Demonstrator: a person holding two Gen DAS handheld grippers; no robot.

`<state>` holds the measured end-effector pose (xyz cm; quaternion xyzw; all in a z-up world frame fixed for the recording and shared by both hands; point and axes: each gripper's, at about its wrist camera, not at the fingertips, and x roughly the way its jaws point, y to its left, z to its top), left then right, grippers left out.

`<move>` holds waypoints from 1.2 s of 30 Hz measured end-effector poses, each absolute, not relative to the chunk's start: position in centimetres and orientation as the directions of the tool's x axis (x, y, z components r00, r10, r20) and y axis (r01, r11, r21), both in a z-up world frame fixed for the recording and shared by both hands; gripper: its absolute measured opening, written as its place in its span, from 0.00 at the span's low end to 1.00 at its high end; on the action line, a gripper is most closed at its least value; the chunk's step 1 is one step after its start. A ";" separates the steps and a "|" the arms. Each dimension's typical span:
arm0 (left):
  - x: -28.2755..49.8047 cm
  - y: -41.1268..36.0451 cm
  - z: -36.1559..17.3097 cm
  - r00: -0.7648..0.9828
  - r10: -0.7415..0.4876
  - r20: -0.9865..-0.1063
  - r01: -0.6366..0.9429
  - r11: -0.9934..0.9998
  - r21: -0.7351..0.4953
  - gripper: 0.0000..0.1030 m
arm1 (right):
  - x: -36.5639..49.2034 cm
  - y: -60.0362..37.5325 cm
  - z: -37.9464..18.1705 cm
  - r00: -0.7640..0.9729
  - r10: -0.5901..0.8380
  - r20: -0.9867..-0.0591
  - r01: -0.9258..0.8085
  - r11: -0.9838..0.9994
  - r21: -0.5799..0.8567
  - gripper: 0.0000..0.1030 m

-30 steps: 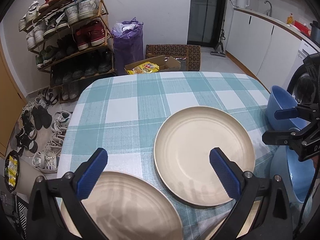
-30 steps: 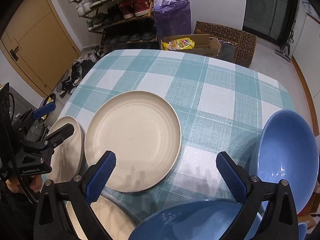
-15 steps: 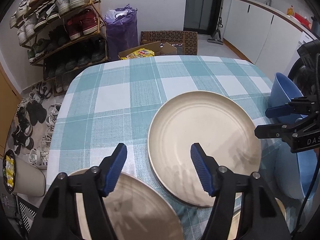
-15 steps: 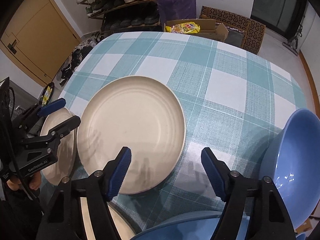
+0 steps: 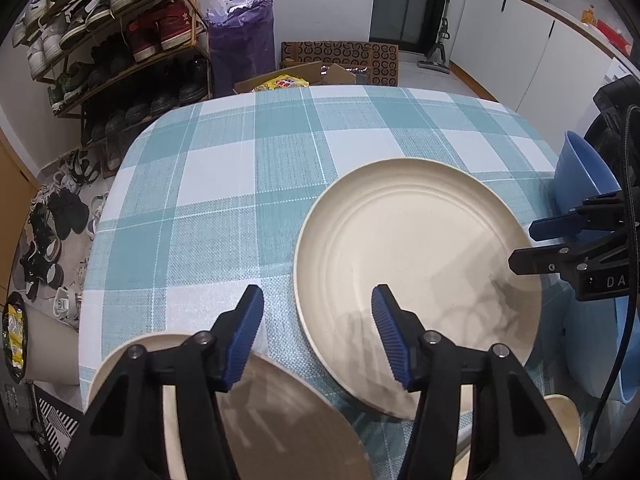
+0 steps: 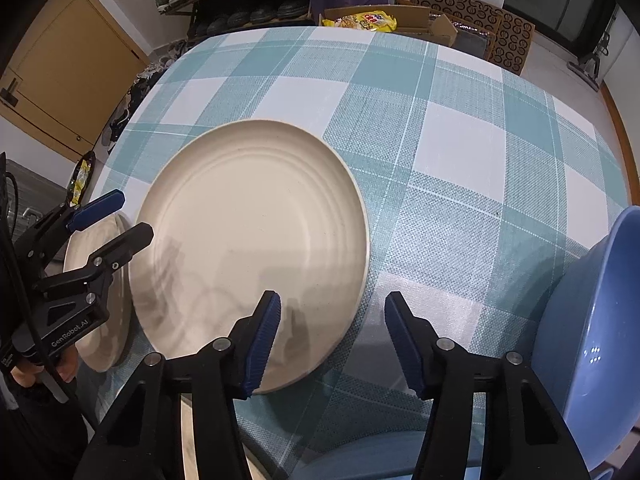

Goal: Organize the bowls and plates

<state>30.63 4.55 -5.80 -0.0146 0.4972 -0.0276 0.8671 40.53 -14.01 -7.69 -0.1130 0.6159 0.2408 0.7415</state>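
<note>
A large cream plate [image 5: 416, 272] [image 6: 252, 232] lies on the checked tablecloth [image 5: 240, 184]. A second cream plate [image 5: 280, 420] [image 6: 100, 320] sits beside it at the near left. My left gripper [image 5: 317, 300] [image 6: 124, 220] hovers over the large plate's left rim; its jaws are closing and the pads touch nothing. My right gripper [image 6: 334, 304] [image 5: 532, 240] hovers over the same plate's right rim, jaws also closing, pads clear of it. A blue bowl [image 6: 592, 340] [image 5: 580, 176] stands at the right, and another blue bowl [image 6: 360, 456] lies under the right gripper.
Part of a third cream dish [image 5: 560, 420] shows near the front edge. Behind the table are a shoe rack [image 5: 120, 48], a purple bag [image 5: 240, 44] and a cardboard box [image 6: 400, 20]. White cabinets [image 5: 540, 52] line the right. A hand [image 6: 32, 376] holds the left gripper.
Both grippers have come down toward the large plate and tipped more steeply. Their jaws have narrowed from wide apart to about half that gap. Plates and bowls have not moved.
</note>
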 end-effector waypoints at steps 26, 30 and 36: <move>30.5 3.8 -7.1 0.462 -0.039 -0.886 0.053 0.998 -0.017 0.21 | 40.2 -13.8 -8.7 0.128 0.207 -0.970 -0.507 0.854 0.116 0.28; 30.4 3.8 -7.0 0.466 -0.039 -0.884 0.049 0.999 -0.018 0.20 | 40.0 -14.1 -8.4 0.154 0.198 -0.968 -0.511 0.855 0.093 0.21; 30.4 3.6 -6.6 0.474 -0.036 -0.880 0.054 0.998 -0.011 0.21 | 39.8 -14.4 -7.8 0.189 0.190 -0.964 -0.520 0.852 0.066 0.19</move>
